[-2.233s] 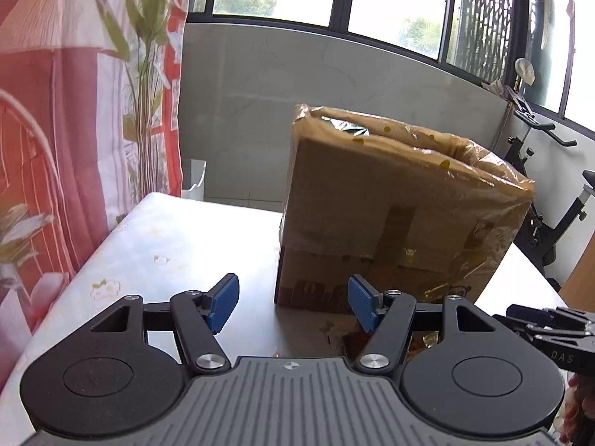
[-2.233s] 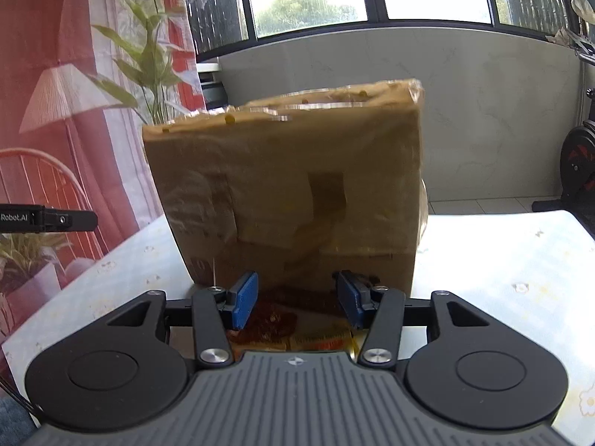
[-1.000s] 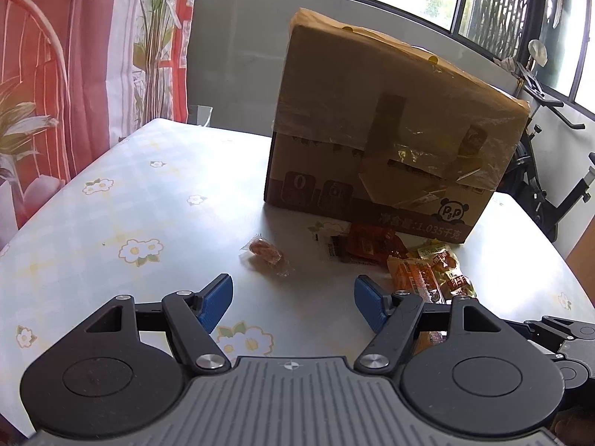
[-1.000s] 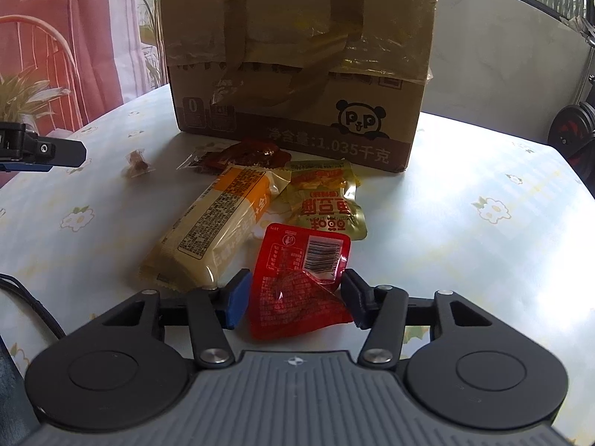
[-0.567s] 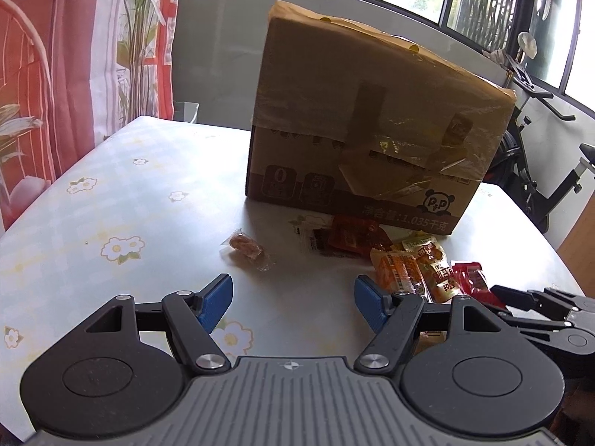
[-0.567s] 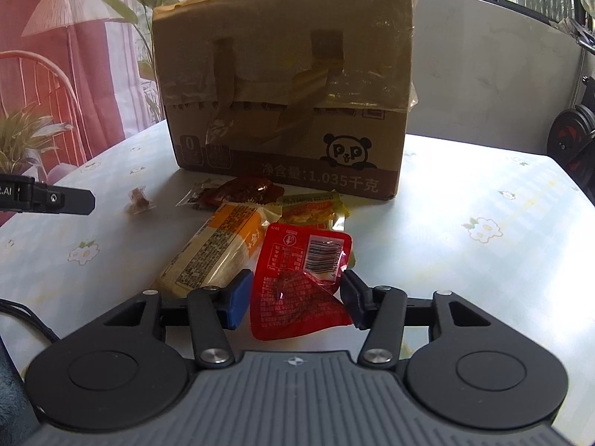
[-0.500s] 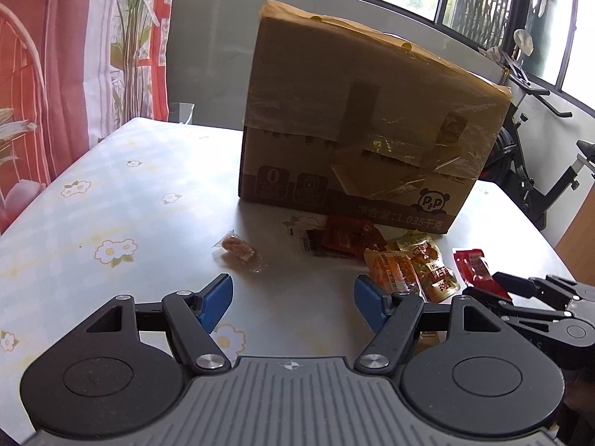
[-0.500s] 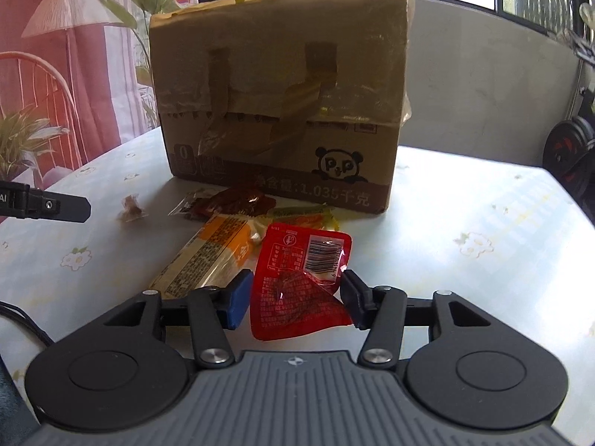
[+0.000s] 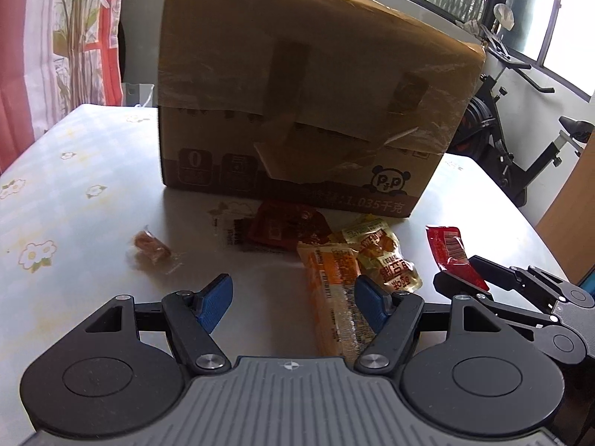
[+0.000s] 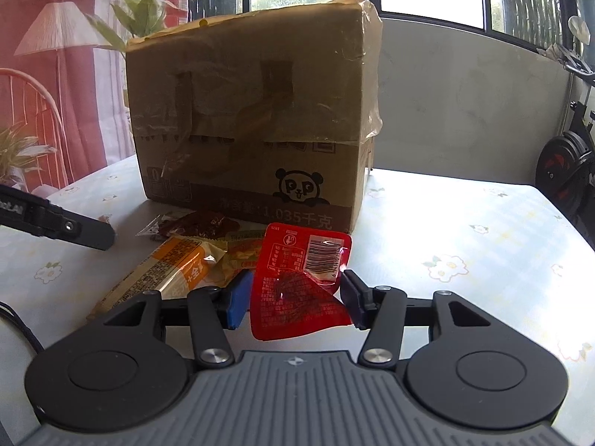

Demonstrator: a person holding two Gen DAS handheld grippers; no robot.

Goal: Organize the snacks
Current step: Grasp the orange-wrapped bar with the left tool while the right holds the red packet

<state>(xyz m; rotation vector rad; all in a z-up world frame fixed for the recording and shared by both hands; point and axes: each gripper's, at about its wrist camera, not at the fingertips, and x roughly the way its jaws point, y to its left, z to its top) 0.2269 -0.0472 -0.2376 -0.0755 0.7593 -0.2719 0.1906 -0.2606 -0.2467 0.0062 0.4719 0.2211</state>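
My right gripper (image 10: 293, 299) is shut on a red snack packet (image 10: 301, 278) and holds it above the table; the packet also shows in the left wrist view (image 9: 452, 251). My left gripper (image 9: 292, 303) is open and empty, low over the table. A long orange-and-yellow packet (image 9: 334, 290) lies partly between its fingers. Beside that lie a yellow packet (image 9: 386, 260), a dark red packet (image 9: 286, 226) and a small wrapped candy (image 9: 150, 247). A tall cardboard box (image 9: 305, 100) stands just behind the snacks.
The table (image 9: 74, 193) has a pale cloth with flowers. A red curtain and a plant (image 10: 130, 7) stand at the left. An exercise bike (image 9: 520, 119) stands at the right behind the table. The left gripper's finger shows in the right wrist view (image 10: 55, 223).
My right gripper has lifted the red packet off the table and moved nearer the box. My left gripper has moved forward and right toward the snacks, still open.
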